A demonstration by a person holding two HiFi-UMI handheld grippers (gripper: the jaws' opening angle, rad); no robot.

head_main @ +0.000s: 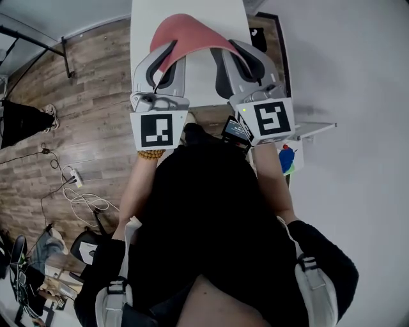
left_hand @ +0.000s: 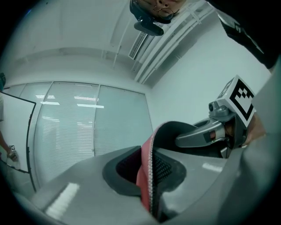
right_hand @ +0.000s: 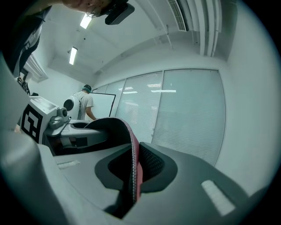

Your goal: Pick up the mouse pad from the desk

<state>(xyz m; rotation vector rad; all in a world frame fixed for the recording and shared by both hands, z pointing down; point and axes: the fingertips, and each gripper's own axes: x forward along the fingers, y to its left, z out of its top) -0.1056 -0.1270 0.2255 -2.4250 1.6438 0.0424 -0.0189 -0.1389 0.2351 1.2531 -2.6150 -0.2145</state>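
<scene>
Red and limp, the mouse pad (head_main: 188,32) arches above the white table (head_main: 144,19), one end pinched in the left claw (head_main: 167,59), the other in the right claw (head_main: 227,52). Only the gripper views show its stitched edge and black underside.

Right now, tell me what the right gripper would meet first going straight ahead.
Beyond the mouse pad clamped in the right gripper, the way looks free up to the glazed wall, though depth is unclear.
</scene>
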